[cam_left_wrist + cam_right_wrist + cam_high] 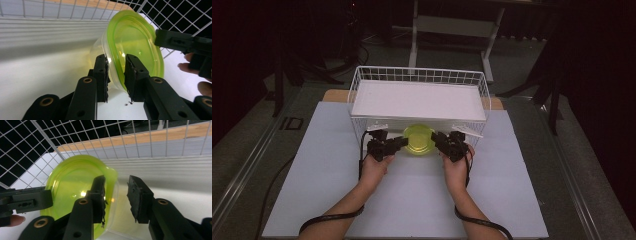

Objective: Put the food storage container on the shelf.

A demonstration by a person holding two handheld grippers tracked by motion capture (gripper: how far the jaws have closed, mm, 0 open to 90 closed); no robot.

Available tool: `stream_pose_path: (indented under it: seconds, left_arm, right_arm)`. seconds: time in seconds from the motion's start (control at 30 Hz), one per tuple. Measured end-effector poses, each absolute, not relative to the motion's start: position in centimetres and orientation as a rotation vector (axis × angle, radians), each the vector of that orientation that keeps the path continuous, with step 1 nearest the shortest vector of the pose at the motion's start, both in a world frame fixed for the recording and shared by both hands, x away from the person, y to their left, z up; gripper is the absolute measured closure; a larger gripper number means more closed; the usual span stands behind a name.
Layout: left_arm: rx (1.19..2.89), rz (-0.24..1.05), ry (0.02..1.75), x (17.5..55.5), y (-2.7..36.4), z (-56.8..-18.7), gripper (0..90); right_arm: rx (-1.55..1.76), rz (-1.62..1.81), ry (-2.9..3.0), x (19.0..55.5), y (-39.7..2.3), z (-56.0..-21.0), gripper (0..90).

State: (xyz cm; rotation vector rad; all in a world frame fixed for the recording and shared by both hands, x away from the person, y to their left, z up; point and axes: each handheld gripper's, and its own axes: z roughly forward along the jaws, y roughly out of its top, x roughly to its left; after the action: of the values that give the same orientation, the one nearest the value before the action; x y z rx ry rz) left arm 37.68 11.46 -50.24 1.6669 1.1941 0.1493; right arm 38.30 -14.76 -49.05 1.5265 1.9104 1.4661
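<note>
Dim room, white table [327, 165] — the green-lidded container [419, 138] sits at the wire basket's [362, 80] front edge, left gripper [398, 143] and right gripper [438, 139] fingers spread around its rim, apparently letting go — withdrawal remains.

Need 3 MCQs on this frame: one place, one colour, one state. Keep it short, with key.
1. Where is the lidded container?
A. On top of the wire basket
B. At the open front of the wire basket, under its white shelf
C. At the table's near edge

2. What colour is the container's lid?
A. Red
B. Blue
C. Yellow-green

3. How do the left gripper and right gripper stand?
A. Jaws parted, container rim between them
B. Both far from the container
C. Both lying flat on the table

Key: 1 B, the high view shows it between the grippers at the basket's front; 2 C, both gripper views show a yellow-green lid; 3 A, each gripper view shows a gap at the pads, with the rim between.
</note>
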Motion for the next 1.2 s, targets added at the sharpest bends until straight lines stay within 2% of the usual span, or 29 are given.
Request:
stream_pose_path:
  seconds: [0.1, 0.2, 0.3, 0.5, 0.53, 0.6, 0.63, 0.7, 0.73, 0.8, 0.83, 0.9, 0.93, 1.03, 1.2]
  left_arm:
    - [1.652, 0.176, 1.208, 37.8, 11.7, -50.2, 62.0]
    - [1.638, 0.197, 1.208, 37.7, 11.8, -50.0, 60.8]
    - [1.629, 0.226, 1.186, 37.4, 11.7, -49.8, 55.8]
    - [1.601, 0.213, 1.181, 36.5, 11.8, -49.8, 37.9]
    - [1.608, 0.193, 1.148, 36.3, 12.0, -49.8, 36.5]
    - [1.622, 0.203, 1.097, 35.9, 12.1, -49.7, 26.2]
    - [1.635, 0.212, 1.089, 35.6, 12.1, -49.6, 26.2]
    - [1.64, 0.236, 1.06, 35.0, 12.2, -49.6, 26.2]
    - [1.637, 0.238, 1.04, 34.7, 12.2, -49.6, 24.5]
    - [1.641, 0.238, 1.018, 34.2, 12.3, -49.7, 14.8]
    - [1.628, 0.232, 1.007, 33.8, 12.4, -49.9, 14.3]
    - [1.629, 0.227, 0.976, 33.1, 12.6, -50.2, 3.8]
    - [1.629, 0.227, 0.976, 33.1, 12.6, -50.2, 1.5]
    - [1.679, 0.252, 0.928, 31.7, 13.0, -50.6, 1.5]
    - [1.666, 0.266, 0.869, 29.9, 13.5, -51.0, 1.5]
  right_arm:
    - [1.52, 1.468, 1.921, 38.1, -14.9, -49.0, 66.8]
    - [1.51, 1.462, 1.929, 37.9, -14.8, -49.0, 66.9]
    - [1.495, 1.468, 1.943, 37.6, -14.7, -49.0, 67.5]
    - [1.45, 1.476, 1.959, 36.5, -14.4, -49.1, 70.0]
    - [1.447, 1.478, 1.958, 36.3, -14.4, -49.2, 72.2]
    - [1.439, 1.465, 1.966, 35.9, -14.4, -49.4, 76.5]
    - [1.435, 1.447, 1.979, 35.7, -14.4, -49.5, 83.1]
    - [1.422, 1.417, 2.004, 35.3, -14.2, -49.7, 89.8]
    - [1.417, 1.401, 2.025, 35.2, -14.1, -49.9, 90.0]
    - [1.405, 1.378, 2.059, 35.0, -13.8, -50.2, 90.0]
    - [1.395, 1.376, 2.077, 34.9, -13.6, -50.4, 90.0]
    - [1.378, 1.364, 2.106, 34.8, -13.1, -50.8, 90.0]
    - [1.378, 1.364, 2.106, 34.8, -13.1, -50.8, 90.0]
    - [1.352, 1.346, 2.144, 34.8, -12.3, -51.2, 90.0]
    - [1.345, 1.333, 2.169, 35.3, -11.4, -51.5, 90.0]
